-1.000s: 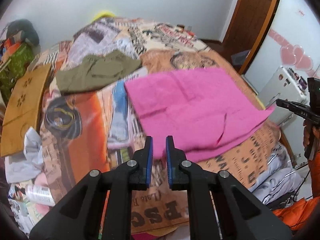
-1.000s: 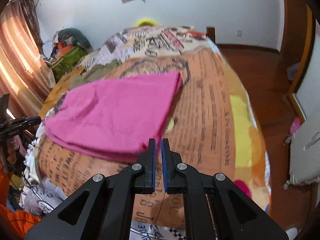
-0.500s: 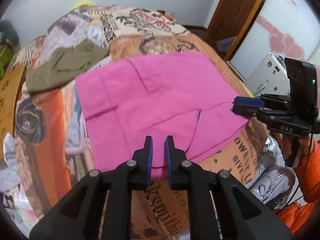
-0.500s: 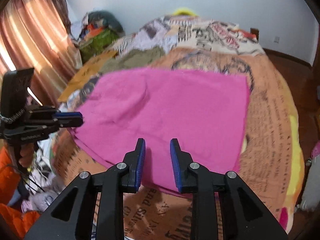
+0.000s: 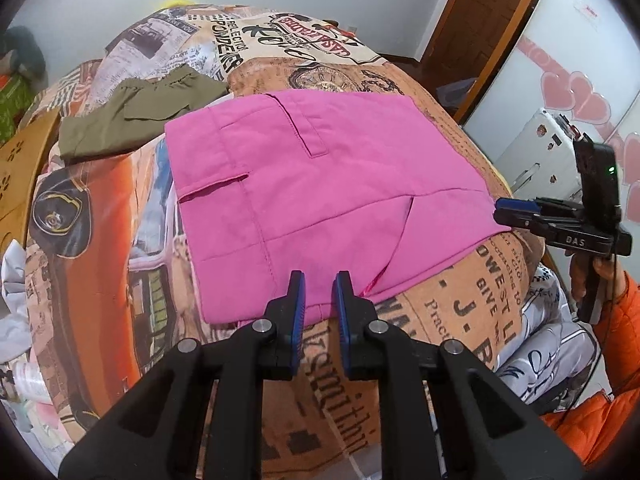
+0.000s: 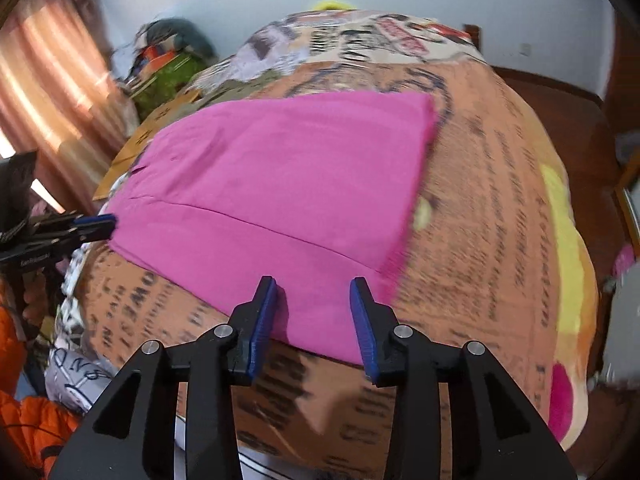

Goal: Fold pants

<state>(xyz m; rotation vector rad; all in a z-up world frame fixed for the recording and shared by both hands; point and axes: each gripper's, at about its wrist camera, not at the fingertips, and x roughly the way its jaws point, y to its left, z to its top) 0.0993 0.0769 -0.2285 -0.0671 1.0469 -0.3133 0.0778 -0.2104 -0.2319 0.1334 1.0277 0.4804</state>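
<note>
On the bed, over a printed bedspread (image 5: 472, 300), the pink pants (image 5: 320, 184) lay spread as a flat, roughly square panel, already doubled judging by the layered near hem, with the fly and a pocket flap facing up. An olive garment (image 5: 136, 116) sat bunched just beyond their far left corner, apart from the work.

The left gripper (image 5: 319, 300) hovered at the near hem with its jaws parted only a little and nothing between them; cloth showed past the tips, but no pinch was visible. The right gripper (image 6: 314, 308) stood clearly wider open over the near edge toward the right corner, also empty. In the left view the right gripper appeared again at the far right, level with the pants' right edge; that view did not settle how far it was open.

The step in hand looked like taking the near edge to carry it over toward the far edge. To do it well, each gripper should probably bite at a corner of the near hem rather than mid-edge, catching every layer together, since the slit near the middle (image 5: 394, 248) showed layers that could separate. Both sides would best lift evenly, travel low across the panel, and set the hem square on the far edge, so that no diagonal crease formed. The right view was motion-blurred, so finer wrinkles there could not be judged.
</note>
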